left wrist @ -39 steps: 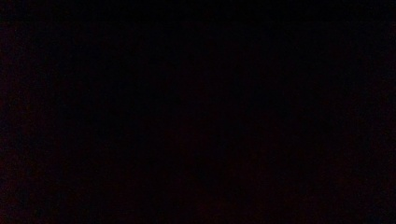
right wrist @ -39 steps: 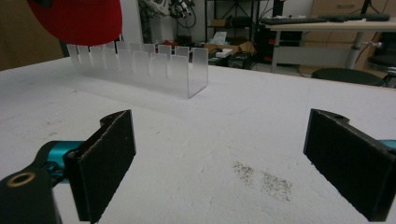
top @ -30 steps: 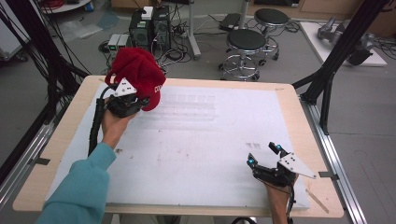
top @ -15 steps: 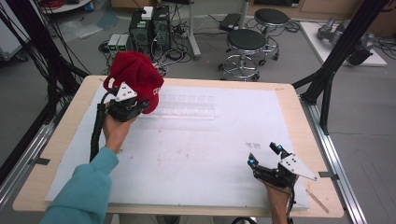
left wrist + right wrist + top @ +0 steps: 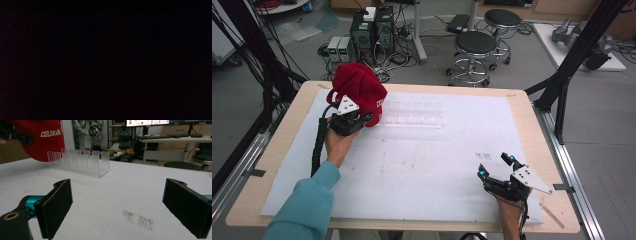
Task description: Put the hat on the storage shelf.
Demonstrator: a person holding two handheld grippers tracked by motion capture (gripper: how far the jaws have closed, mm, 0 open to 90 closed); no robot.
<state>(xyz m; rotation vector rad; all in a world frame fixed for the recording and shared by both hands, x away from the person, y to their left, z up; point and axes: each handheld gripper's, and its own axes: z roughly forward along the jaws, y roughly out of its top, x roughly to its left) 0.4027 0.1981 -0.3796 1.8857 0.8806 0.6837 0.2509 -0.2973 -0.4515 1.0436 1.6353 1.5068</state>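
Observation:
A red cap with white lettering hangs above the table's far left, draped over the front of my left gripper. Its jaws are hidden under the fabric, and the cap rides with them. The left gripper view is black. A clear acrylic rack with several upright slots stands just right of the cap; in the right gripper view the red cap hovers at the left end of the clear acrylic rack. My right gripper rests near the front right, jaws wide apart and empty, as the right gripper confirms.
A white mat covers the wooden table. A dark smudge lies on it ahead of the right gripper. Black frame posts flank the table. Stools and computer boxes stand on the floor beyond.
The left hand has sunk a little with the red cap, bringing it lower beside the rack's left end. The right gripper has stayed where it was.

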